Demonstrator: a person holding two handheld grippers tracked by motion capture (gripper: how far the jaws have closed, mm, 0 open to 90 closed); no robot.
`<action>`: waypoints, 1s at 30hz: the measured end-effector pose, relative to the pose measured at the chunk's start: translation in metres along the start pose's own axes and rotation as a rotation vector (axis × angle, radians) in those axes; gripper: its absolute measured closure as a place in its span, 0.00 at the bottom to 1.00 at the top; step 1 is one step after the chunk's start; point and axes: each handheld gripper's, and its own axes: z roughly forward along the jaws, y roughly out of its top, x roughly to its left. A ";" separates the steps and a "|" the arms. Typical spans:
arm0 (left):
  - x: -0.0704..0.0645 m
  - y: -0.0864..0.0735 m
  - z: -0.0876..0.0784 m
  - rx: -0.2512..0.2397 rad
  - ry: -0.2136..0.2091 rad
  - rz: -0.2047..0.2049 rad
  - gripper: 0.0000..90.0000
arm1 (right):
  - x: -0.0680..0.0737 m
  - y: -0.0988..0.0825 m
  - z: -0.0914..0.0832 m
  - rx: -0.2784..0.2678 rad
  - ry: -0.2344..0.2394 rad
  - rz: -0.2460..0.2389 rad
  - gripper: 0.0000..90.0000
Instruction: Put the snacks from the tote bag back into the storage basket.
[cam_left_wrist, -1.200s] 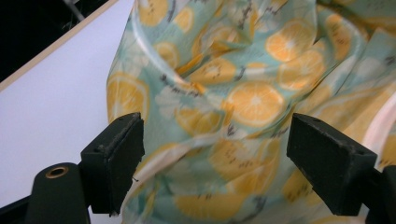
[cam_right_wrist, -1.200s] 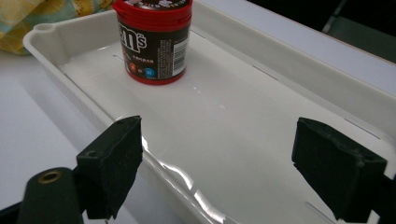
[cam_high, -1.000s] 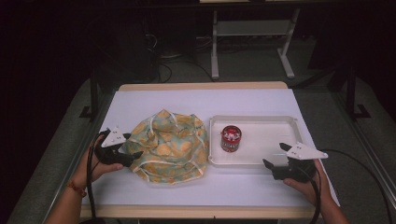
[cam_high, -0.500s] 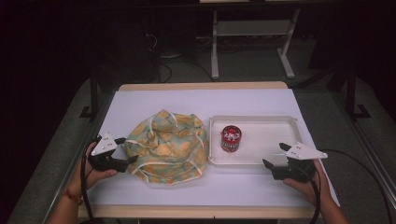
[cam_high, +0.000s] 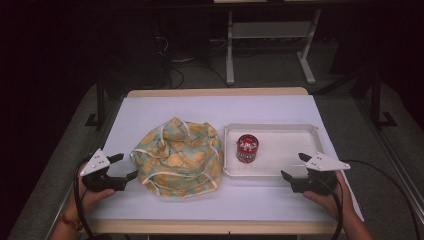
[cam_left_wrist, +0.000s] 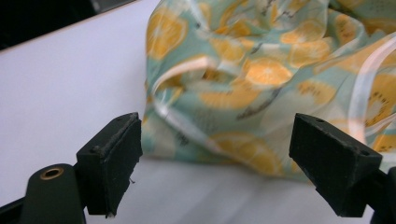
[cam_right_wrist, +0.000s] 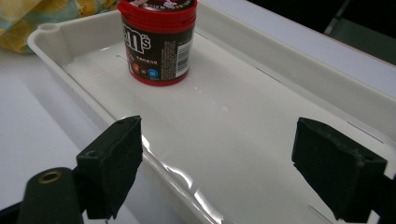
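Note:
A crumpled bag (cam_high: 179, 156) of thin fabric printed with orange slices lies in a heap left of the table's middle (cam_left_wrist: 261, 79). Beside it on the right stands a white tray (cam_high: 295, 131) holding an upright red candy tub (cam_high: 247, 147) at its left end (cam_right_wrist: 158, 39). My left gripper (cam_high: 124, 167) rests open just left of the bag, jaws wide and facing its edge, nothing between them. My right gripper (cam_high: 296, 167) is open at the tray's (cam_right_wrist: 289, 70) front right corner, with empty jaws pointing over the rim.
The white table (cam_high: 210, 107) has bare surface behind the bag and along the front edge. A metal stand (cam_high: 270, 35) and cables sit on the dark floor beyond the table. The person's hands hold both grippers at the near edge.
My left gripper has drawn back leftward and toward the near edge, away from the bag's side. The right gripper, tray and tub have stayed put.

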 end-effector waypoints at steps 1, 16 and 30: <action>0.001 -0.002 0.000 0.001 0.003 -0.007 0.19 | 0.000 0.000 0.000 0.001 0.000 -0.001 0.17; 0.003 -0.015 0.001 -0.008 0.022 -0.071 0.18 | 0.001 0.001 0.000 -0.002 0.003 -0.007 0.17; 0.002 -0.017 0.006 0.009 0.014 -0.080 0.18 | 0.000 0.000 0.000 0.000 0.005 -0.008 0.17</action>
